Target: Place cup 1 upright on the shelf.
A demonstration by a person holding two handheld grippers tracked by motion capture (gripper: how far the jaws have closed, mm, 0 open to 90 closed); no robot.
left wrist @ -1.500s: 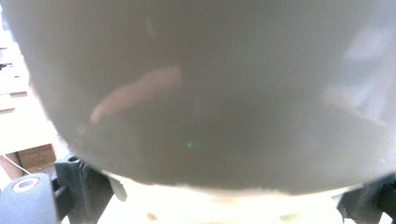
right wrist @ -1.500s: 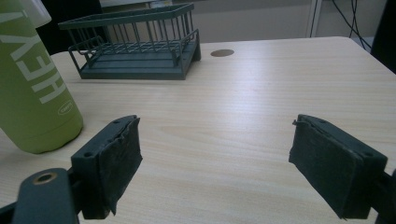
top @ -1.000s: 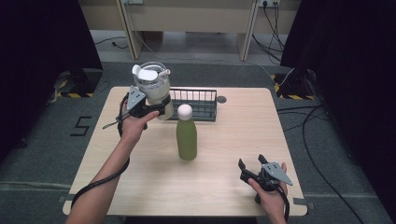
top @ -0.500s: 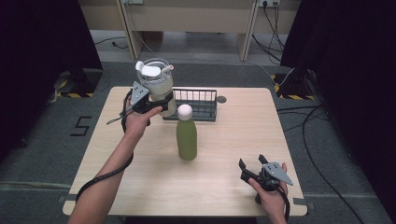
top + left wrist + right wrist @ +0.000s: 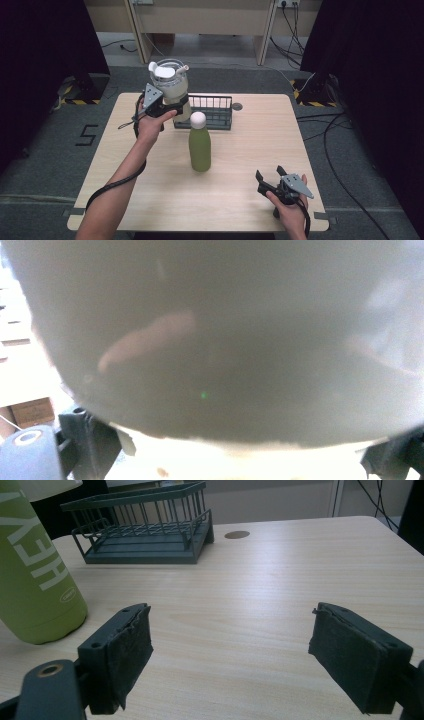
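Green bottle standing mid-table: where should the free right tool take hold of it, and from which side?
Grip the green bottle around its straight cylindrical body, below the narrower white cap. It stands upright with bare table on its right, so the open right tool could probably come in level from that side, jaws either side of the body.

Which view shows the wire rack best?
The right gripper view: the dark wire rack stands close and whole on the table, bars distinct. The high view shows the rack smaller, its left end hidden behind the jug held by the left gripper.
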